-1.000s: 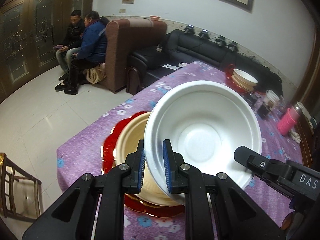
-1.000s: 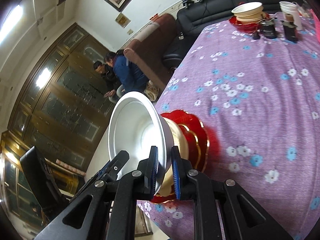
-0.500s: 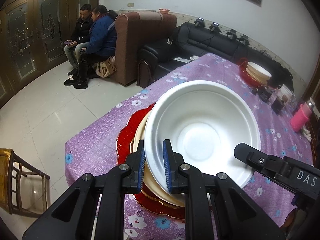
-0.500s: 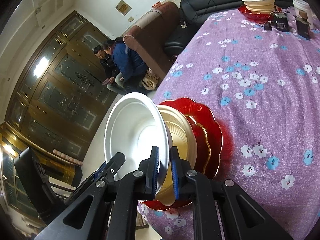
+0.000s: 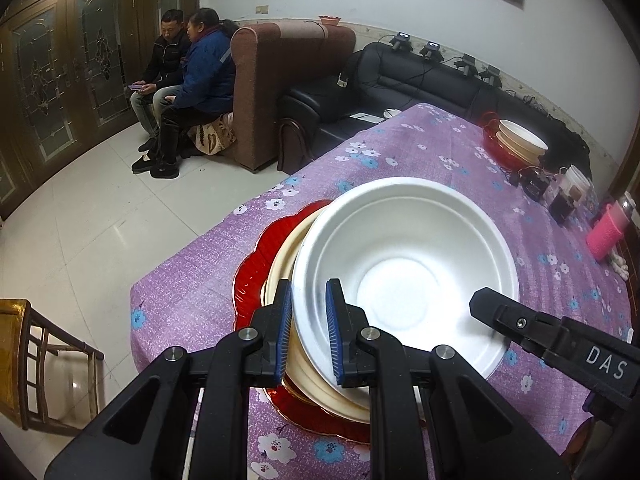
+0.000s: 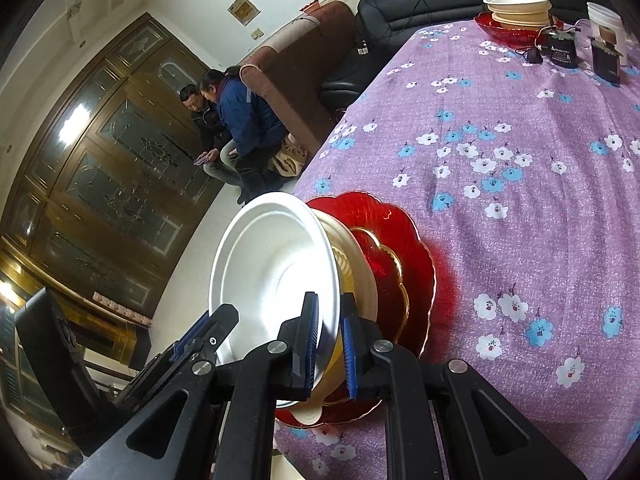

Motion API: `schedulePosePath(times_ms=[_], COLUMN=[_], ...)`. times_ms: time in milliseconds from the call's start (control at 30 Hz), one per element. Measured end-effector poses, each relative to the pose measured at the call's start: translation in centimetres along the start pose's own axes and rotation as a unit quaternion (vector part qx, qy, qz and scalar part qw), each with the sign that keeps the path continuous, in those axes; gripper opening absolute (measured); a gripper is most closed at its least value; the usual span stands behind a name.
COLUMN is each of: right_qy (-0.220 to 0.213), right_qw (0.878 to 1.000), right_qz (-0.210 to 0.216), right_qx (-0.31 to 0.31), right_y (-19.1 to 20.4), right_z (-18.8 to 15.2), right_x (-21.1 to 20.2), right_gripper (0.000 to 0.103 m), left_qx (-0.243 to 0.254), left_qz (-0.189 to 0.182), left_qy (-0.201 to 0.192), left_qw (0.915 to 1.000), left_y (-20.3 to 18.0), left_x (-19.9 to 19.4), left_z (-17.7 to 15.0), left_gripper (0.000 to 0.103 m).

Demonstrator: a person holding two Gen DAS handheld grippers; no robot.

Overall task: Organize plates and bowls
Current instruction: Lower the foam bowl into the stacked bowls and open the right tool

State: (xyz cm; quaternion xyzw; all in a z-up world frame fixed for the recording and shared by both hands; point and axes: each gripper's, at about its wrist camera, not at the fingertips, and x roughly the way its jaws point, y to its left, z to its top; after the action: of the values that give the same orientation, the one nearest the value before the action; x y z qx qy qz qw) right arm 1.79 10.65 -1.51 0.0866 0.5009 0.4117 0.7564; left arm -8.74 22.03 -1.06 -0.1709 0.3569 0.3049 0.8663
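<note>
The white bowl (image 5: 404, 268) looks thin and light, like foam or pressed plastic, so I judge it will bend at the edge if pinched hard and can slip when it is tilted; the rim is the only good place to take it, and two holds on opposite sides keep it from twisting. This is how it is held: the left gripper (image 5: 308, 332) is closed narrow on the near rim, and the right gripper (image 6: 330, 344) is closed narrow on the rim at the other side (its black finger shows at the lower right of the left view). The bowl sits tilted over the cream bowl (image 5: 280, 268), which rests on the red plate (image 5: 256, 268) near the edge of the table (image 5: 420, 148) with the purple flower cloth. Compared with one second ago, the white bowl has come lower and closer onto the cream bowl, and more of the red plate shows around the stack. Both grips are unchanged.
</note>
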Motion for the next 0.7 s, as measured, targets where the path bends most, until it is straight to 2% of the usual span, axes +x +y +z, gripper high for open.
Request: schedulePosePath(times_ms=[267,467,600,700], right_qy=[-0.003,-0.002,-0.007,-0.021], right_qw=[1.000,1.000,1.000,1.000], right_qz=[-0.005,-0.005,0.007,-0.004], right_qx=[-0.005,-0.008,-0.012,-0.021], right_y=[0.0,0.3,0.5,0.9], right_z=[0.1,0.1,0.1,0.1], right_x=[0.0,0.0,-0.4,-1.0], right_gripper=[0.011,0.018,0.035,0.055], left_qx=[-0.004,-0.013,-0.019,-0.028], left_qz=[0.001,0.001,-0.005,-0.008], left_qy=[-0.001,-0.004,-0.006,-0.006], left_qw=[1.0000,0.9999,0.9998,0.9996], left_y=[0.2,0.3,0.3,0.5], left_x=[0.0,-0.1,-0.3,-0.4], left_z=[0.2,0.3,0.4,0.4], left_gripper=[0.015,0.015,0.017,0.029])
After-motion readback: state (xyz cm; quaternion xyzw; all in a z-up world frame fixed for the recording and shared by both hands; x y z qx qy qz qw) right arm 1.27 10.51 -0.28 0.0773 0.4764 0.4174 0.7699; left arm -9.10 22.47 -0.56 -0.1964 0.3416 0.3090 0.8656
